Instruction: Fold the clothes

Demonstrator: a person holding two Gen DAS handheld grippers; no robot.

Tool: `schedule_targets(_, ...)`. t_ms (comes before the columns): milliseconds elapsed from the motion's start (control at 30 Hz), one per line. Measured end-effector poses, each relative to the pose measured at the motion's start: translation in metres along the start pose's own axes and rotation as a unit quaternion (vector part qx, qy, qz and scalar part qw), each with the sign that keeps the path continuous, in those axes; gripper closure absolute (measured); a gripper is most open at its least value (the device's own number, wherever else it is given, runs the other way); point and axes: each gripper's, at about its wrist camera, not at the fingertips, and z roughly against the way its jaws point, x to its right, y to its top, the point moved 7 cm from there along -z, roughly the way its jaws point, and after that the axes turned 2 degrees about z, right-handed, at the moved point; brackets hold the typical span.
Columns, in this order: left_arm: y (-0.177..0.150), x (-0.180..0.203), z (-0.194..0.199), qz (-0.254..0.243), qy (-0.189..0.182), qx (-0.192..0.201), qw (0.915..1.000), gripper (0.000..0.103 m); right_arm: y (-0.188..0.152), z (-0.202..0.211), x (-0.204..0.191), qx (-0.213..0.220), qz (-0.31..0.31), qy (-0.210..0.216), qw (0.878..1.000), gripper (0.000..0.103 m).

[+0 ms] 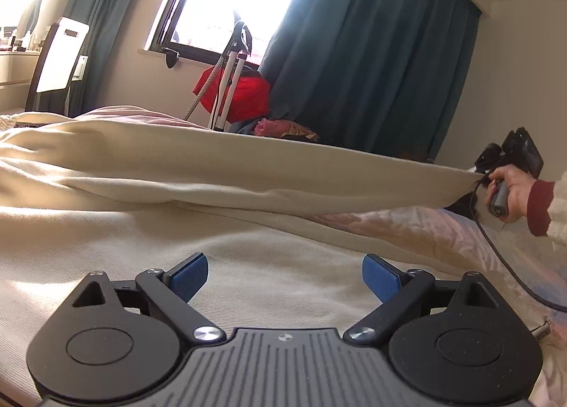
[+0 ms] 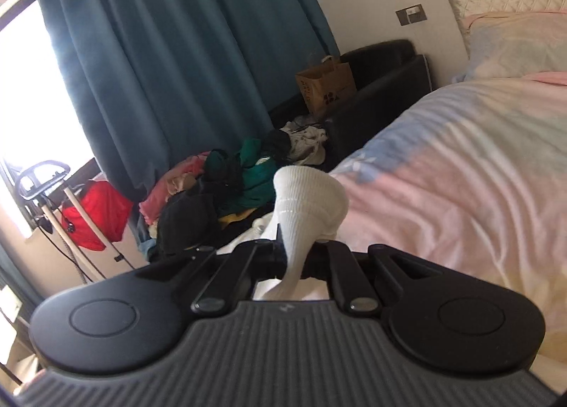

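A cream knit garment (image 1: 212,173) lies spread over the bed in the left wrist view. My left gripper (image 1: 283,277) is open just above its near part, blue pads (image 1: 187,279) apart and empty. My right gripper (image 1: 496,166), at the far right of that view, holds one end of the garment lifted and stretched taut. In the right wrist view my right gripper (image 2: 297,254) is shut on the white ribbed cuff (image 2: 308,205), which bunches out past the fingers.
A pastel pink and blue duvet (image 2: 460,166) covers the bed, with a pillow (image 2: 514,42) at the head. A pile of clothes (image 2: 230,187) lies beside the bed below teal curtains (image 2: 177,52). A garment steamer (image 1: 230,70), a red bag (image 1: 244,95), and a black sofa (image 2: 382,88) with a paper bag (image 2: 326,88) stand by the wall.
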Motion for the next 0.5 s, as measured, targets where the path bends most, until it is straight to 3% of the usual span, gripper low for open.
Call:
schedule_targets(100, 0.001, 0.003, 0.004, -0.009, 0.005, 0.004, 0.9999, 0.008, -0.039, -0.002, 0.06, -0.037, -0.027, -0.043, 0.998, 0.097)
schedule_targets(233, 0.002, 0.004, 0.007, -0.012, 0.01, 0.007, 0.9998, 0.008, -0.083, 0.002, 0.109, -0.085, -0.046, -0.065, 0.993, 0.097)
schedule_targets(433, 0.005, 0.0, 0.011, 0.003, 0.022, 0.002, 0.9997, 0.008, -0.053, 0.021, 0.091, -0.045, -0.034, -0.026, 0.998, 0.097)
schedule_targets(500, 0.009, -0.002, 0.013, 0.003, 0.029, 0.007, 0.9996, 0.008, -0.057, 0.022, 0.097, -0.052, -0.028, -0.034, 0.998, 0.097)
